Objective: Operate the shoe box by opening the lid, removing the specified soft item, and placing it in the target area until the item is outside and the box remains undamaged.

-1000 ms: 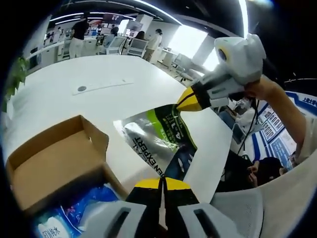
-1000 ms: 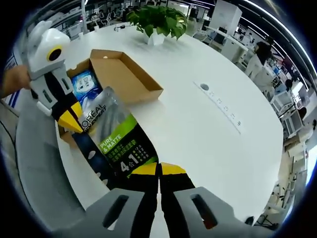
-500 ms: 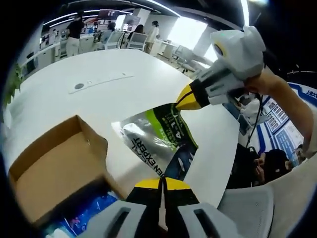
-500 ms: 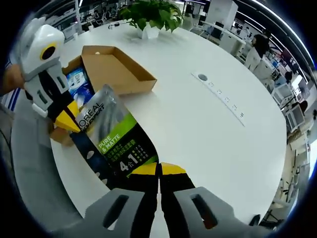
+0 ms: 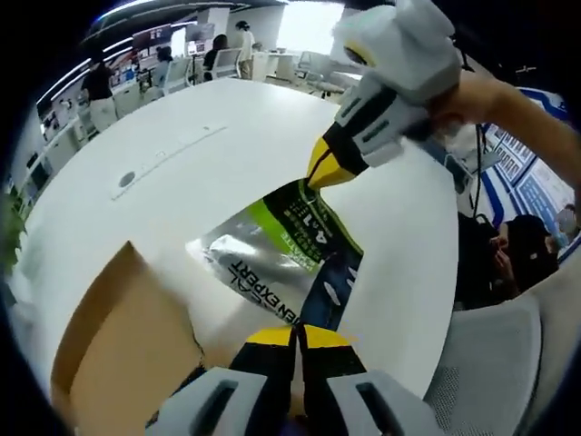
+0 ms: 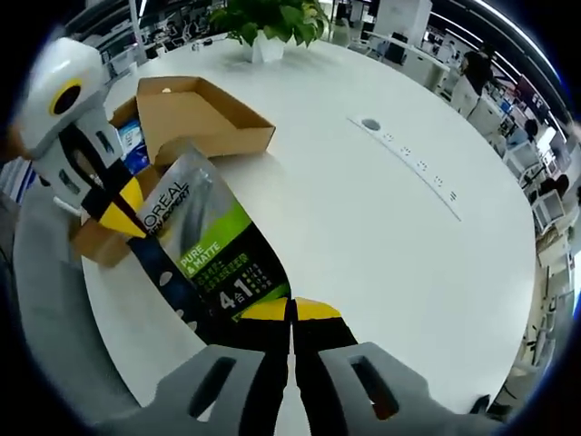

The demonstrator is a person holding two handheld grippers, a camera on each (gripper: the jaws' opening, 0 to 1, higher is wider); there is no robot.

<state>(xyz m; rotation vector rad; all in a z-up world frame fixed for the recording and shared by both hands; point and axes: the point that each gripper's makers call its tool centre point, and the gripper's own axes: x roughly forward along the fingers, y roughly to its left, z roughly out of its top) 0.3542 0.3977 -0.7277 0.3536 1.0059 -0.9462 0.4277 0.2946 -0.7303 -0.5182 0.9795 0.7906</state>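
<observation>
Pouch, flat silver foil sachet with green panel and dark blue edge strip, printed lettering (image 6: 204,250), is out of the open brown cardboard shoe box (image 6: 195,113) and hangs stretched between both grippers over the white round tabletop (image 6: 381,227), on the side of the box away from the potted green plant (image 6: 263,23). Long axis of the pouch runs straight from one gripper to the other. Right gripper (image 6: 290,313): fingers pressed together on the pouch's near edge at the green and blue corner. Left gripper (image 6: 123,218): fingers pinching the opposite end, at the silver and blue corner just beside the box's near wall; in the left gripper view its own tips (image 5: 295,338) sit closed on the blue strip, with the pouch (image 5: 286,259) leading up to the right gripper's yellow tips (image 5: 329,168). Both ends equally held, so neither hand is nearer. Pouch looks thin and limp, foil creased and slightly sagging across the middle. Blue-printed soft packs (image 6: 134,145) lie inside the box. Box walls look intact. Judgement: coming move is lowering the pouch flat on the tabletop clear of the box.
</observation>
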